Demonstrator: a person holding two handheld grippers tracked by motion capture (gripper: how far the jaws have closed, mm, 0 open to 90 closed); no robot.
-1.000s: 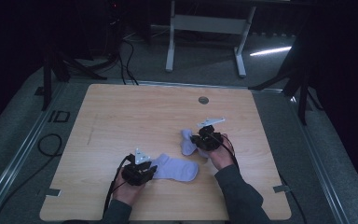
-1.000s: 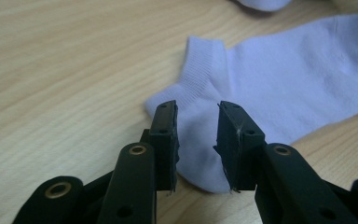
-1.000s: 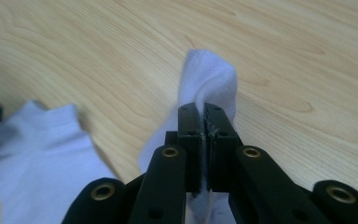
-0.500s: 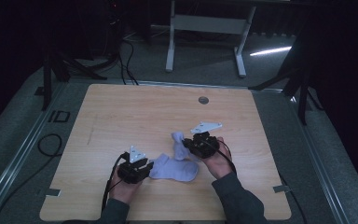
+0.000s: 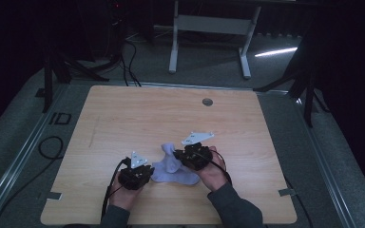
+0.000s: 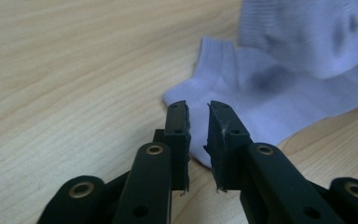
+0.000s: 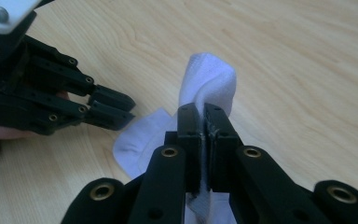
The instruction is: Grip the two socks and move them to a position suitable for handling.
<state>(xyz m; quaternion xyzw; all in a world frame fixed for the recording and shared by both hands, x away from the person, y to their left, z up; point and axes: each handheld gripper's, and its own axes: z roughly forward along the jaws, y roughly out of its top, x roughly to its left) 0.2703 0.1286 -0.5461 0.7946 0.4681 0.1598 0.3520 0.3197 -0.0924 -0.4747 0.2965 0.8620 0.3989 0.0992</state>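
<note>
The right gripper (image 7: 204, 116) has carried the sock's (image 5: 173, 166) toe end left, folding it over; its jaws stay clamped on the fabric. The left gripper's (image 6: 198, 112) jaws have just been closing at the cuff on the near table (image 5: 123, 118), a narrow gap remaining.
</note>
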